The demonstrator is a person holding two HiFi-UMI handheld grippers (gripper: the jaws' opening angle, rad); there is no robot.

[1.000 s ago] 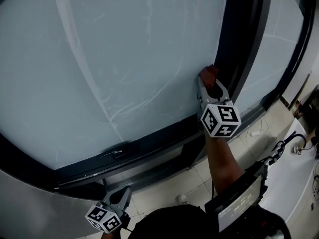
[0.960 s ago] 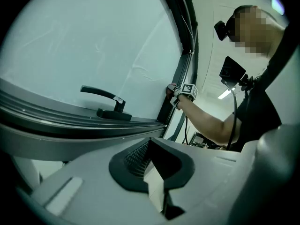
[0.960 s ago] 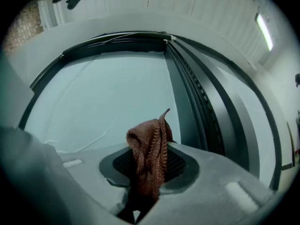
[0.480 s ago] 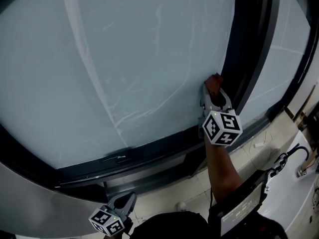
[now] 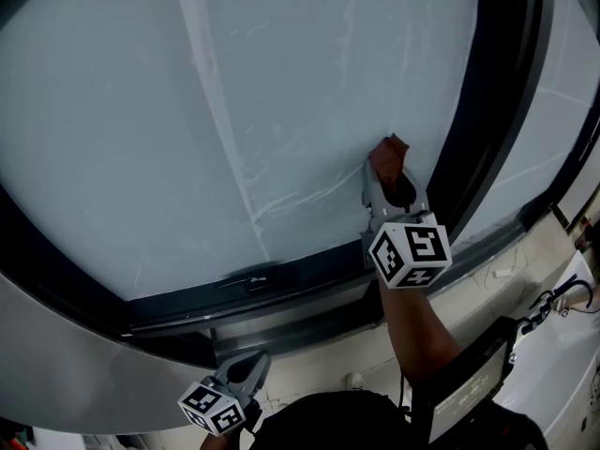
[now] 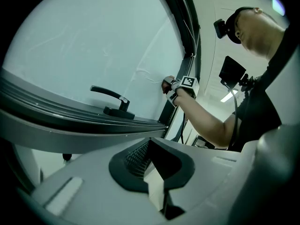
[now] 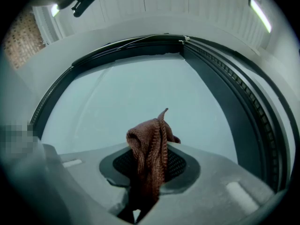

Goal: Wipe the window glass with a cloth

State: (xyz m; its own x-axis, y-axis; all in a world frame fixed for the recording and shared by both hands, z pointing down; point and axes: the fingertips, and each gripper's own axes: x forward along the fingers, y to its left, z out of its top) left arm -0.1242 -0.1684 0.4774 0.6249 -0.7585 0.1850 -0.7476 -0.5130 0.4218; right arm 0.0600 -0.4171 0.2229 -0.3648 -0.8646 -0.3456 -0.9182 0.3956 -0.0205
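Observation:
A crumpled brown cloth is pressed against the pale window glass, just left of the dark upright frame post. My right gripper is shut on it, and a forearm reaches up from below. In the right gripper view the cloth stands up out of the right gripper, with the glass ahead. My left gripper hangs low beneath the window sill, shut and holding nothing. The left gripper looks up at the pane, the cloth and the right gripper.
A black window handle sits on the bottom frame, left of the cloth. Faint streaks cross the glass. A second pane lies right of the post. Tiled floor and a white surface with cables lie at the lower right.
The right gripper has slid the cloth a little left, away from the dark post. The head view has shifted, so the window shows further right. The left gripper stays low.

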